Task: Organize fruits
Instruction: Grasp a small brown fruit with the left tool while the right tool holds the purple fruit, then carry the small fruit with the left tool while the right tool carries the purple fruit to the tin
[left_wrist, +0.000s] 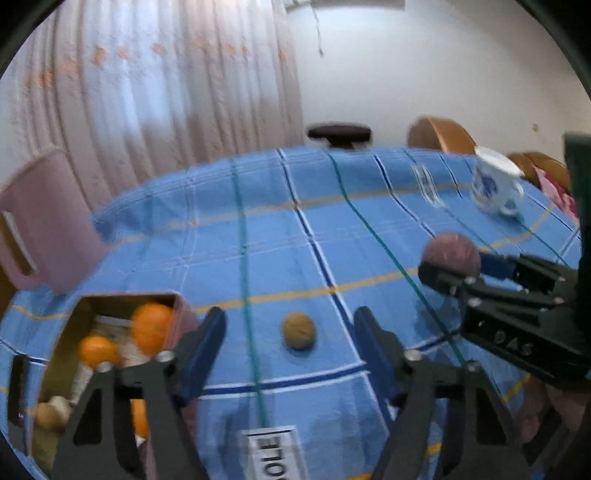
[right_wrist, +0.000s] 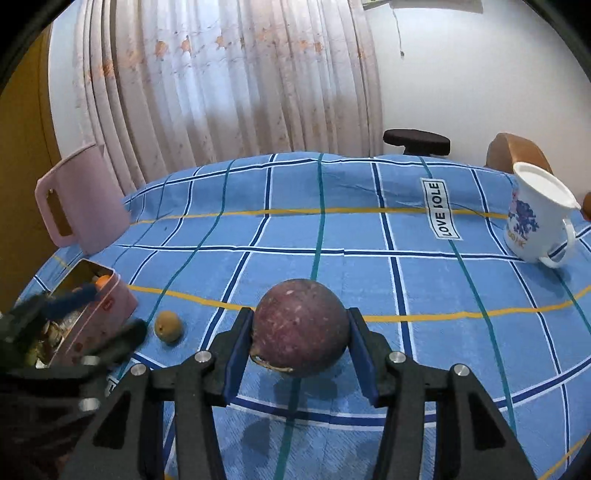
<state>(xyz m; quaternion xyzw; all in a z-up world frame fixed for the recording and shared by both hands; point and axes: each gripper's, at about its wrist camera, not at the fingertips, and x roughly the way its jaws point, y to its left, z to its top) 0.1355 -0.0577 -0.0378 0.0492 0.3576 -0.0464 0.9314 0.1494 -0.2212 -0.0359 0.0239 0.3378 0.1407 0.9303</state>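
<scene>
My right gripper (right_wrist: 301, 332) is shut on a round purple passion fruit (right_wrist: 301, 326) and holds it above the blue checked tablecloth; the fruit also shows in the left wrist view (left_wrist: 451, 253). My left gripper (left_wrist: 290, 336) is open and empty, with a walnut (left_wrist: 298, 329) on the cloth between and just beyond its fingertips. The walnut also shows in the right wrist view (right_wrist: 168, 326). A pink box (left_wrist: 181, 314) to the left holds oranges (left_wrist: 151, 326) and other small items. In the right wrist view the box (right_wrist: 107, 314) lies at the far left.
A pink pitcher (right_wrist: 83, 201) stands at the table's far left edge. A white mug with blue print (right_wrist: 537, 214) stands at the far right. Curtains, a dark stool (right_wrist: 416, 142) and wooden chair backs (right_wrist: 509, 149) lie beyond the table.
</scene>
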